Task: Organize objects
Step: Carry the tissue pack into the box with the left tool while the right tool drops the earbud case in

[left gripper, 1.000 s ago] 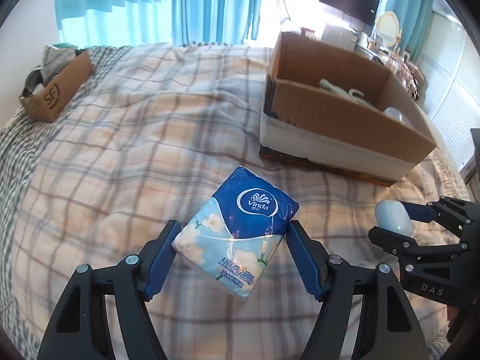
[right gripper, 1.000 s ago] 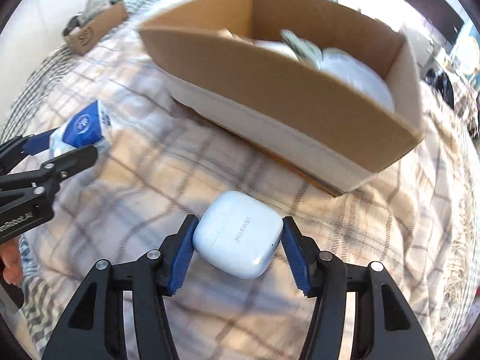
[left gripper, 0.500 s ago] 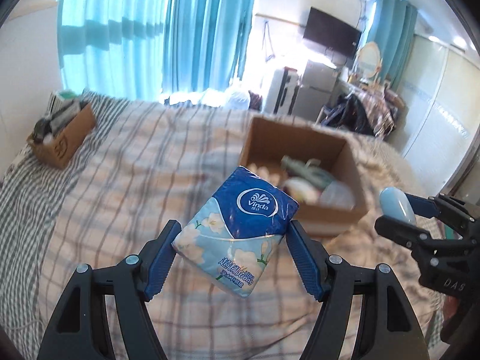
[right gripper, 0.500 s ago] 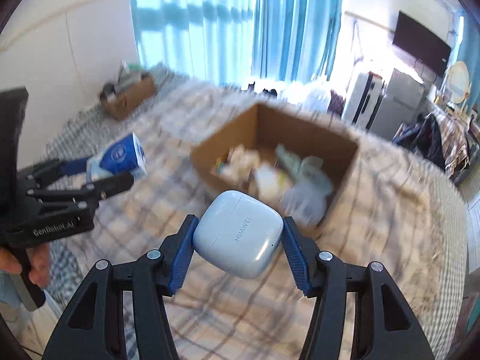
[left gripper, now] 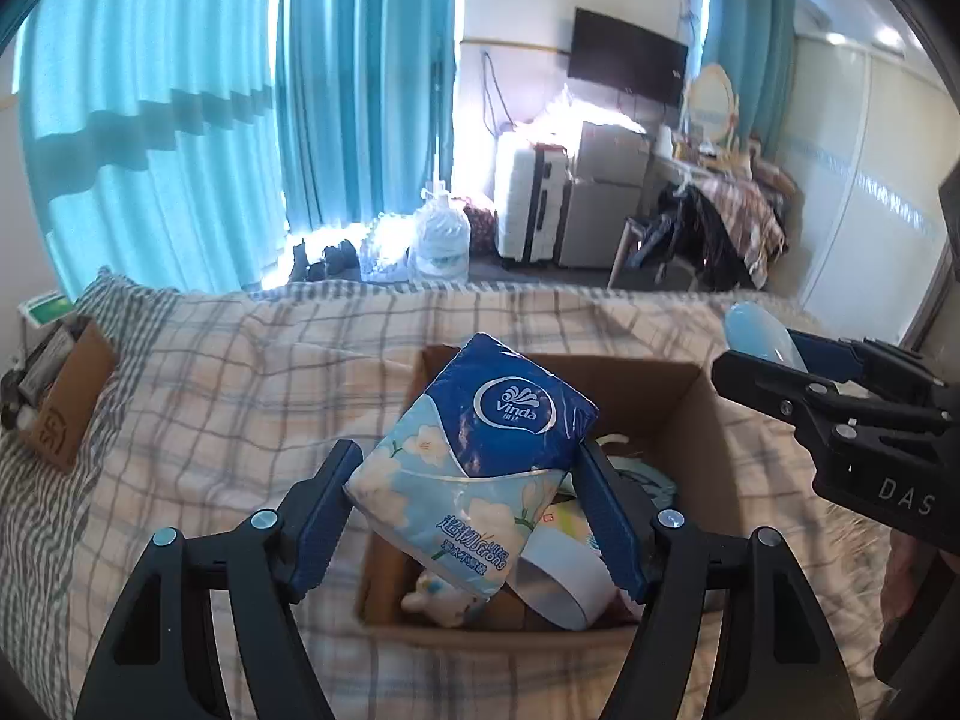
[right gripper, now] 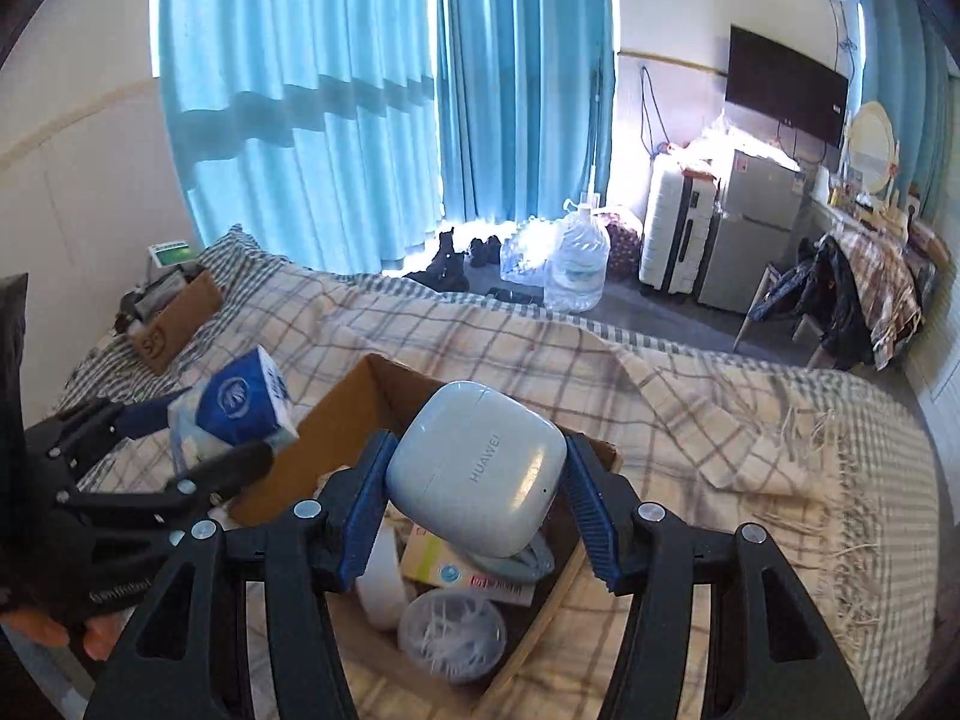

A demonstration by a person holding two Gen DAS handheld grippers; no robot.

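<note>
**A:** ok so where's everything sitting right now?

**B:** The left gripper (left gripper: 474, 510) is clamped on a blue Vinda tissue pack (left gripper: 480, 456), tilted, held up in the air over the open cardboard box (left gripper: 696, 414) on the plaid bedspread (left gripper: 240, 372). The right gripper (right gripper: 474, 504) is squeezing a white Huawei earbuds case (right gripper: 477, 474) between its blue pads, also hanging above the same box.

**A:** both over the box? anything between them and it?

**B:** Just each other, kinda. From the left wrist cam the right gripper pokes in from the right edge, near the box's far right corner. From the right cam the left one sits off to the left with the tissue pack beside the box's left wall. The two are near each other but apart.

**A:** what's already in the box?

**B:** It's pretty full. A clear round tub with white stuff inside (right gripper: 453, 630), a flat yellowish packet (right gripper: 444, 564), a white strip of paper (left gripper: 558, 588) and a small white plush-looking thing (left gripper: 441, 597). Can't tell what's under the held items.

**A:** and around the bed?

**B:** There's a smaller brown box (right gripper: 180, 324) with clutter up by the striped pillow end, well away from the big one. Past the bed: teal curtains (right gripper: 312, 108), a water jug (right gripper: 579, 267), a white suitcase (right gripper: 669, 240), a small fridge (right gripper: 759, 234), and a wall TV (right gripper: 786, 93).
</note>
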